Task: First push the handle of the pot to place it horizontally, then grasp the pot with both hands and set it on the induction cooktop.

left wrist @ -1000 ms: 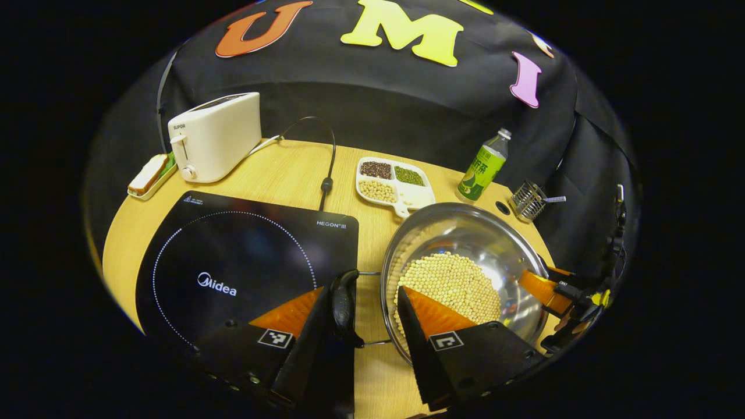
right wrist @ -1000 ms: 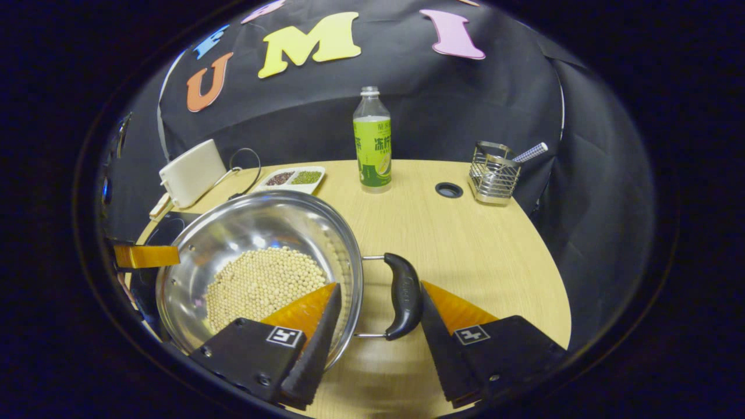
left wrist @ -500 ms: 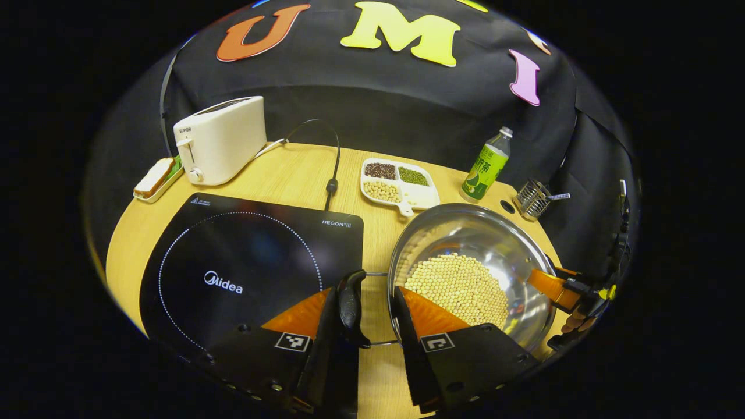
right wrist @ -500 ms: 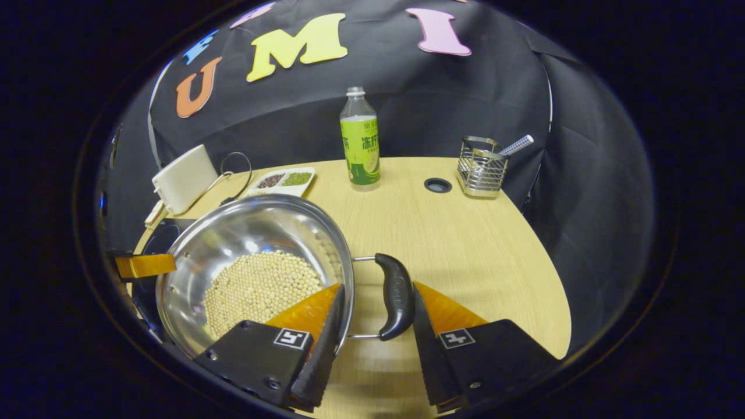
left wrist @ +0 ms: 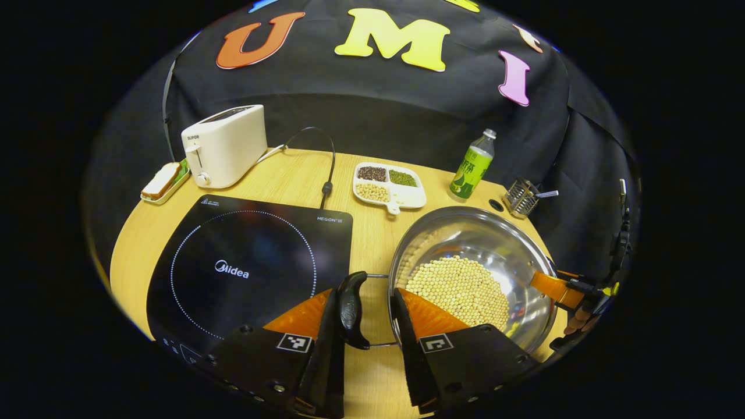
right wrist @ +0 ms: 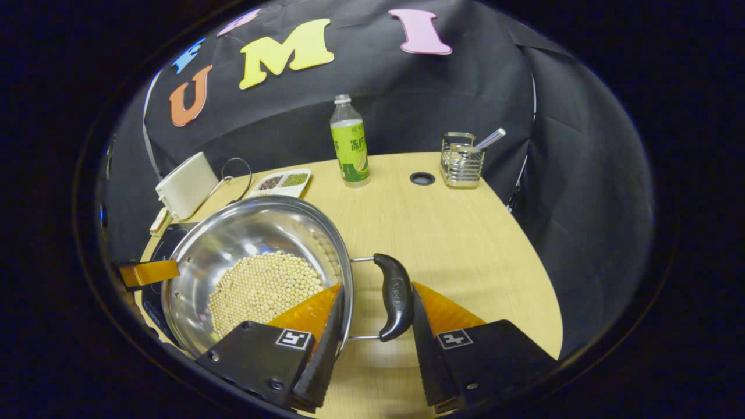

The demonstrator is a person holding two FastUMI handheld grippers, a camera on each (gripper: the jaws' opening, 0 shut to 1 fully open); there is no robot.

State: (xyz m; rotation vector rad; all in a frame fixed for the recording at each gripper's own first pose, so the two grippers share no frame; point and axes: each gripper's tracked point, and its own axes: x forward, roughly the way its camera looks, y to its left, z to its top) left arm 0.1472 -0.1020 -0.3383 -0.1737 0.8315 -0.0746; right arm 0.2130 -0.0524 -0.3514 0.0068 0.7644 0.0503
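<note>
Bread dish (left wrist: pixel 163 183): far left of the table (left wrist: pixel 291 174), just beside the toaster.
Toaster (left wrist: pixel 226 145): pale, upright, at the back left; small dark print on its end face. Its cord loops toward the middle.
Induction cooktop (left wrist: pixel 244 262): black glass slab, front left, nothing standing on it. It carries a white dotted ring, a white brand mark at the centre and smaller print at both rear corners.
Left gripper (left wrist: pixel 366 294): narrowed about the pot's left handle (left wrist: pixel 351 302). One finger lies against the handle's outer face and the other is inside the rim, on the pot wall. It holds handle and rim together.
Pot (left wrist: pixel 477 233): shiny steel, wide, just right of the cooktop and over bare table, not on the glass. Both handles lie level, one to each side. Whether its base touches the wood cannot be told.
Soybeans (left wrist: pixel 460 288): a pale heap covering the pot's bottom.
Right gripper (right wrist: pixel 377 286): likewise narrowed, one finger inside the rim and the other against the outer face of the right handle (right wrist: pixel 396 297).
Divided dish (left wrist: pixel 407 201): white, behind the pot, with dark, green and pale grains in separate sections.
Bottle (left wrist: pixel 470 169): upright at the back, green label with printed writing.
Wire holder (left wrist: pixel 520 198): far right rear, near a round hole in the tabletop.
</note>
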